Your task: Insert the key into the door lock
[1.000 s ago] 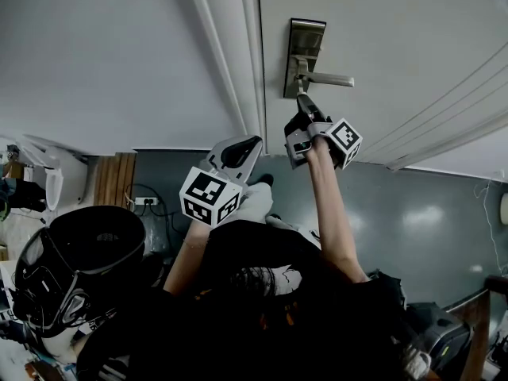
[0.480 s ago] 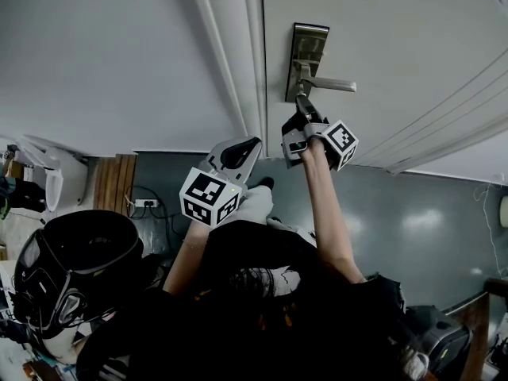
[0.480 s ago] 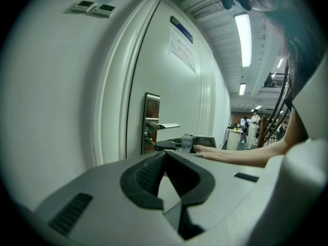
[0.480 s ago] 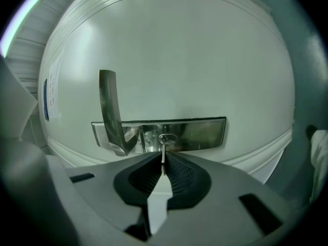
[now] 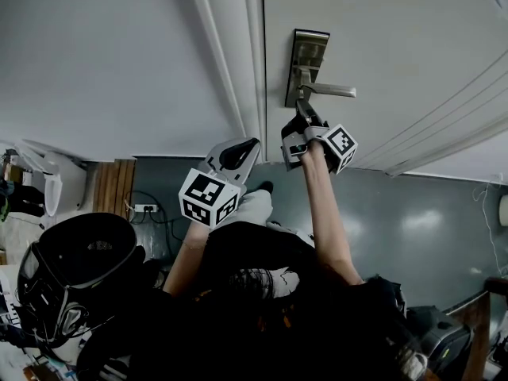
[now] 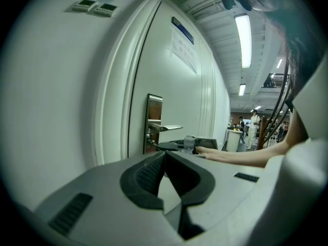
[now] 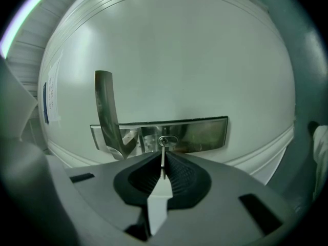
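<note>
Inserting step: the right gripper pinches the key edge-on, with the key tip at the keyhole; entry looks barely begun.
Next move: likely a straight push toward the door, keeping the blade lined up with the slot.
Left gripper: jaws pressed together on nothing, held near and to the left, well apart from the lock.
Materials: thin flat metal key; shiny brushed lock plate; curved lever handle; smooth pale door; ribbed black pads.
</note>
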Demonstrator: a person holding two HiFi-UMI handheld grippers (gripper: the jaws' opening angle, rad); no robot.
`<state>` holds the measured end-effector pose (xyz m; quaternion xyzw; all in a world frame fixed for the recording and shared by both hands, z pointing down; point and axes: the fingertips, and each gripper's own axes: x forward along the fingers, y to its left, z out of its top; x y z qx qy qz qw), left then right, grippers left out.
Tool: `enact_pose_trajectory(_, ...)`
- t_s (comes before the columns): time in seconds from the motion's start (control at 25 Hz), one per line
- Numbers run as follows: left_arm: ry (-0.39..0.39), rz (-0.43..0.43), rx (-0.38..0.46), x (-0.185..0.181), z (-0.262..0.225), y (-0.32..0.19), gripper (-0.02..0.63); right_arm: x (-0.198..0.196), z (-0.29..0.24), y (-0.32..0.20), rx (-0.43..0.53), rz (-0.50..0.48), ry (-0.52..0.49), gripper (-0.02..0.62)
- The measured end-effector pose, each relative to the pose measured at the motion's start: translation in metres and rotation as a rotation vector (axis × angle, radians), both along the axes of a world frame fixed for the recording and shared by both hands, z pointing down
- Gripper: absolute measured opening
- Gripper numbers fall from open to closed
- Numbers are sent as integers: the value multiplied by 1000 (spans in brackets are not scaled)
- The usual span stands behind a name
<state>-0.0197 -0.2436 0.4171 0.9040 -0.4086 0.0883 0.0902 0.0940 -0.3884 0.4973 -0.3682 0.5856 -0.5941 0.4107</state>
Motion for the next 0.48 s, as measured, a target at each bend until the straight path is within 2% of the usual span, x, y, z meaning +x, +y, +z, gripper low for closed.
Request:
enact_pose_trajectory(0.32,0,-3,3,-6,0,-10,12,-1,-3,-19,-32,12,-47,20)
enact_pose_trajectory(0.48,0,-12,5,-12,-2,-16,12,-3,-6,-22,-10,22,-37,20)
